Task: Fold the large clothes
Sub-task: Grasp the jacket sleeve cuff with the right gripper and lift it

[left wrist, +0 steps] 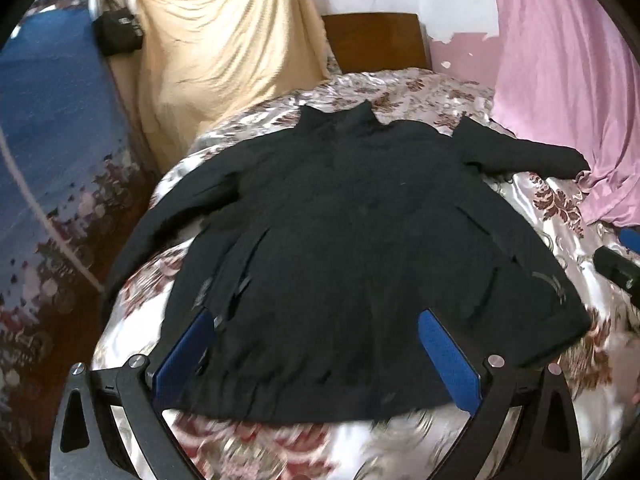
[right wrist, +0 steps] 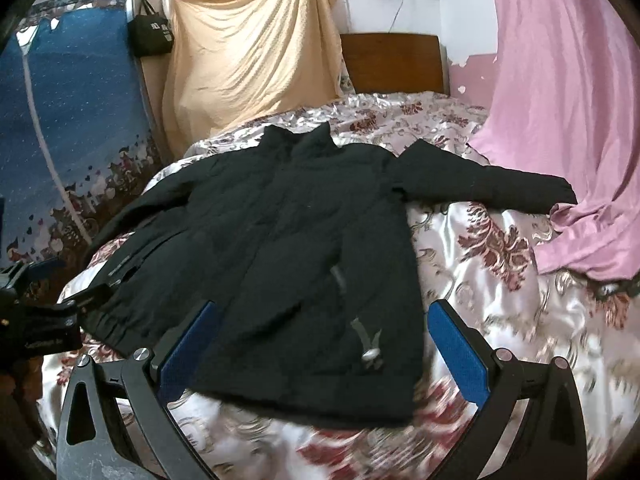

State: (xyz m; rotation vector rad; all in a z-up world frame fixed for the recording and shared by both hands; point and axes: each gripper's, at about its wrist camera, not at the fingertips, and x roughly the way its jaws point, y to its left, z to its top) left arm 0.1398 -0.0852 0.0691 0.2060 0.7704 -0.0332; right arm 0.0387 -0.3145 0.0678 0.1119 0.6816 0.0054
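A large black jacket [left wrist: 352, 240] lies spread flat, front up, on the floral bed cover [left wrist: 568, 216], collar to the far end and both sleeves out. It also shows in the right wrist view [right wrist: 288, 248]. My left gripper [left wrist: 316, 320] is open and empty, hovering over the jacket's near hem. My right gripper [right wrist: 324, 312] is open and empty, over the jacket's right hem corner. The right gripper shows at the right edge of the left wrist view [left wrist: 616, 268], and the left gripper at the left edge of the right wrist view [right wrist: 40, 320].
A pink cloth [left wrist: 560, 92] hangs and spills onto the bed's right side, touching the right sleeve cuff. A cream cloth [left wrist: 224, 44] hangs at the back left. A wooden headboard [left wrist: 376, 42] stands at the far end. A blue patterned panel [left wrist: 52, 132] stands at left.
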